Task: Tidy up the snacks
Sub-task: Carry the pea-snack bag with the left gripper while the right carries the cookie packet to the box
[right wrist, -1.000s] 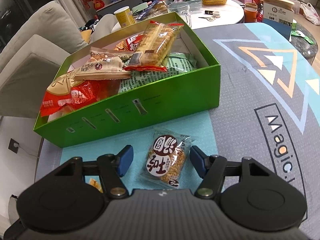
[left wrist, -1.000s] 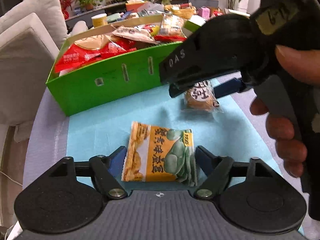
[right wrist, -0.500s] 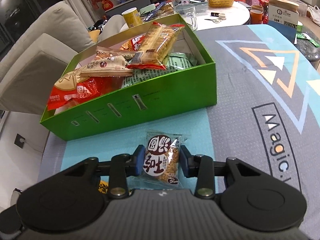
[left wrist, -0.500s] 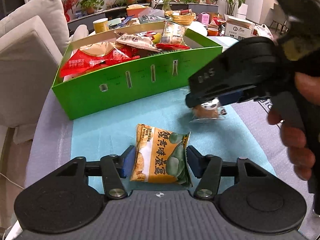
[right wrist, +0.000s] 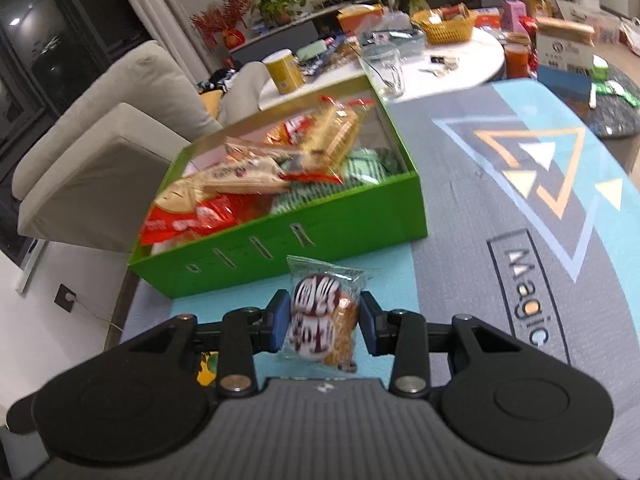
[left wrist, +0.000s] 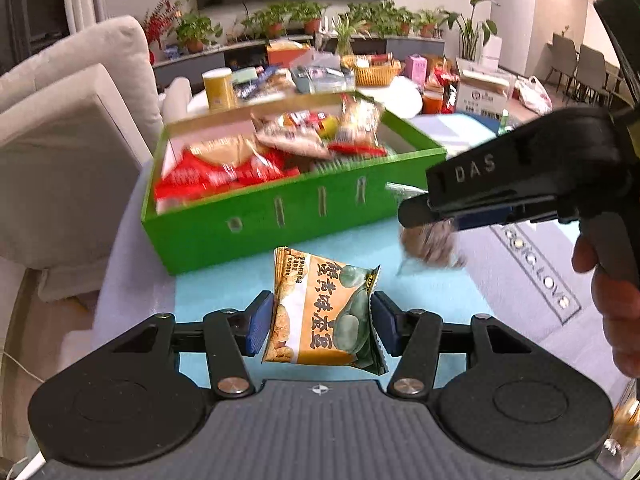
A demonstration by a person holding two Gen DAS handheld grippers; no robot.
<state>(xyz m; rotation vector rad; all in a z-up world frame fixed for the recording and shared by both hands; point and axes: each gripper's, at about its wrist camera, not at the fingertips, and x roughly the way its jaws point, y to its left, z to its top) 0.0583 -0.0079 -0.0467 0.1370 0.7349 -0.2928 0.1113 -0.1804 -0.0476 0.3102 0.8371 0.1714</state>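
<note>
A: Start near. In the left wrist view, what sits between the fingers?

B: The left gripper [left wrist: 322,322] has its 2 blue pads against the sides of an orange pea packet [left wrist: 324,316], and its jaws are closing on it. The packet stands upright and looks clear of the blue mat [left wrist: 224,280].

A: And the right one?

B: In its own view the right gripper [right wrist: 324,322] is clamped tight on a clear cracker packet [right wrist: 322,320] with a round dark-red label. It also looks lifted above the mat [right wrist: 360,260].

A: Does either view show the other tool?

B: Only the left view. There the right gripper [left wrist: 440,220] comes in from the right, side-on, with a hand [left wrist: 612,296] on its grip and the cracker packet [left wrist: 430,246] hanging blurred under its tip. The right view shows just a corner of the pea packet [right wrist: 206,368], low behind its own left finger.

A: Further out?

B: The green box [left wrist: 280,220] stands beyond both packets, 4 slots in its near wall, filled with red and tan snack bags [left wrist: 224,168]. The right view looks into it from higher and shows green-striped packets [right wrist: 360,168] by its right wall, mostly hidden in the left view.

A: Beyond that?

B: A round white table [right wrist: 460,64] with a wicker basket [right wrist: 444,26], a glass [right wrist: 384,68] and a yellow can [right wrist: 285,70]. The mat's triangle print [right wrist: 532,168] shows whole only in the right view. Beige cushions [left wrist: 72,120] are at the left and potted plants [left wrist: 280,20] line the far wall.
</note>
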